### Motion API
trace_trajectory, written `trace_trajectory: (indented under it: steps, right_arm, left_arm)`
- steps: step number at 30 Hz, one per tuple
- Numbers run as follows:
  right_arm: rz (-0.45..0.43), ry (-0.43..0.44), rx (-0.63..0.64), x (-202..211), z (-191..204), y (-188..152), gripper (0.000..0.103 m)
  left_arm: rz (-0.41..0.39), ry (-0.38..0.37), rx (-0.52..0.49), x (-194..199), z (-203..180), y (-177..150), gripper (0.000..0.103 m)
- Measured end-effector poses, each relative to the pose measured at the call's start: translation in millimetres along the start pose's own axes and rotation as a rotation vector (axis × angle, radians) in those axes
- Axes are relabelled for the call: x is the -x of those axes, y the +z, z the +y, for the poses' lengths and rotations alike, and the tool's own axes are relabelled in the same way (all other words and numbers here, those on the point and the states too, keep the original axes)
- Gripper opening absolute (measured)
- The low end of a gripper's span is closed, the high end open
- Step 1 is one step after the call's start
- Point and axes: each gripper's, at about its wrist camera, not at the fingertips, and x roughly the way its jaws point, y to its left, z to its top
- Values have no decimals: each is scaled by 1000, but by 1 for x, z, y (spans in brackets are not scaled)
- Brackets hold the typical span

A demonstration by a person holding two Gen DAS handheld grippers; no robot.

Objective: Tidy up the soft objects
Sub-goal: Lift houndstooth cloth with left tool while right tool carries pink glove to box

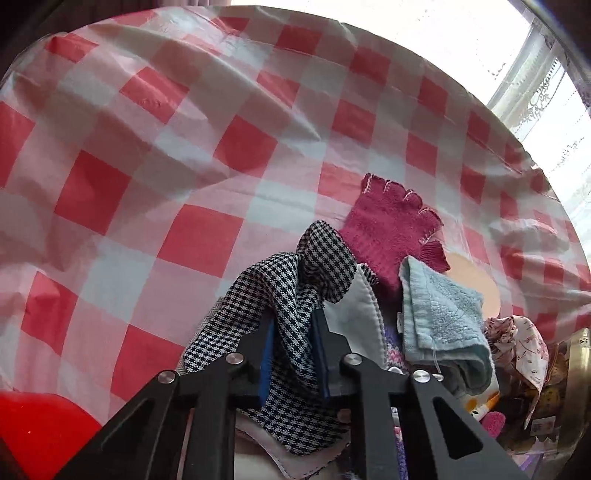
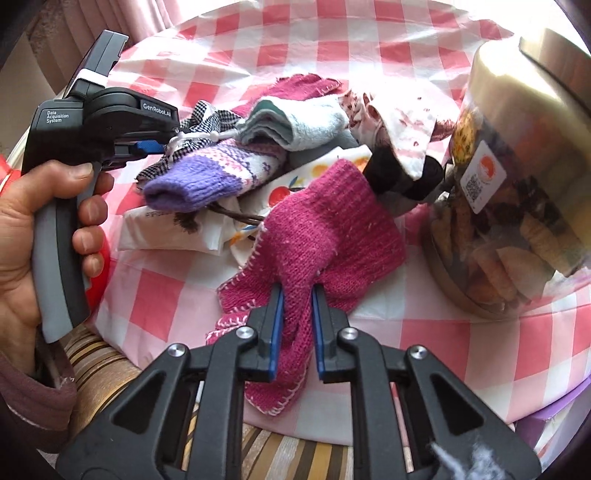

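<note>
Gripping the houndstooth cloth [image 1: 295, 332], the left gripper [image 1: 293, 354] is near the pile, while the right gripper [image 2: 297, 328] pinches a magenta glove [image 2: 325, 236], probably its finger part

A big table is covered with a red and white checked cloth [image 1: 192, 122] that is full of wrinkles. Behind it, on the right, bright daylight comes through a window [image 1: 461, 40] with a thin lace curtain [image 1: 535, 99]. In the other view a pink curtain [image 2: 122, 14] hangs at the back, and a seat with brown and cream stripes [image 2: 99, 365] sits by the table's edge.
</note>
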Motion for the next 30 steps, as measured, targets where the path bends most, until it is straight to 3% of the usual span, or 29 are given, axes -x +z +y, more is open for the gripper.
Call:
trace_trajectory:
  steps: [4, 12, 30]
  right_arm:
    - [-34, 0, 30, 20, 1, -8, 17]
    - [-82, 1, 54, 48, -1, -11, 16]
    - [-166, 20, -2, 115, -28, -29, 16]
  left_arm:
    - [-72, -19, 0, 22, 1, 4, 11]
    - [-163, -69, -5, 63, -1, -2, 11]
    - [-220, -214, -48, 134, -27, -66, 11]
